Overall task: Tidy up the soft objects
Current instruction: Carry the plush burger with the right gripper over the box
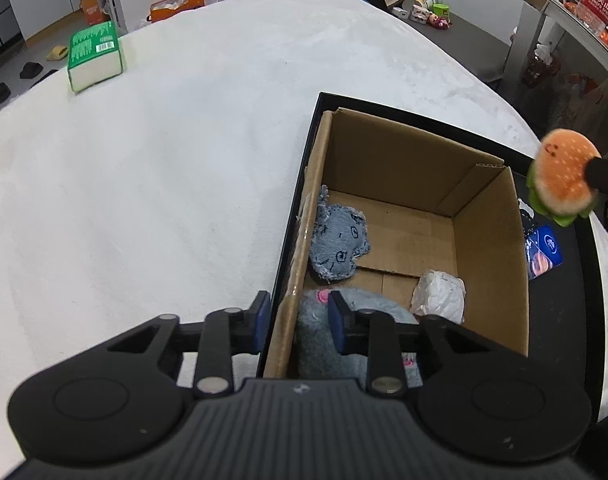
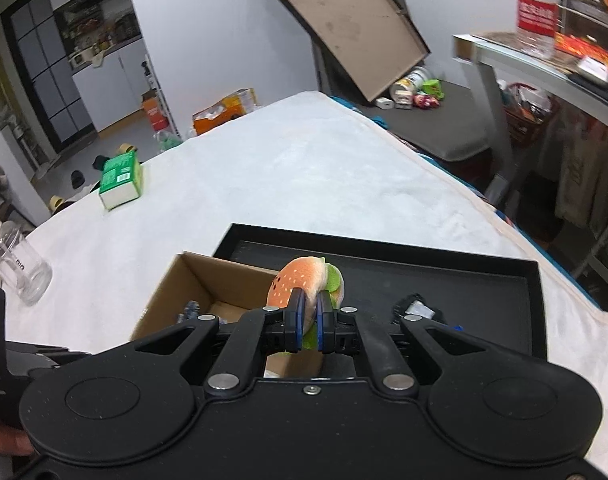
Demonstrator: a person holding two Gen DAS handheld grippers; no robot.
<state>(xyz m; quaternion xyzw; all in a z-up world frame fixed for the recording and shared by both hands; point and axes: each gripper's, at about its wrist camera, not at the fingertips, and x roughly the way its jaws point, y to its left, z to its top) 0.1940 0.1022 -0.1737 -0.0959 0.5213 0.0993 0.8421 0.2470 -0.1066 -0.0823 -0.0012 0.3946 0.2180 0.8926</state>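
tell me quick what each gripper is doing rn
left gripper: jaws astride the cardboard box wall, grip cannot be told
right gripper: shut on the burger plush

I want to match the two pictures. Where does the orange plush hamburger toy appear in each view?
Left wrist view: the orange plush hamburger toy is at the right edge, beyond the brown cardboard box.
Right wrist view: it is in the centre, clamped in the right gripper.
Shared landmark: the green tissue pack on the white cloth.
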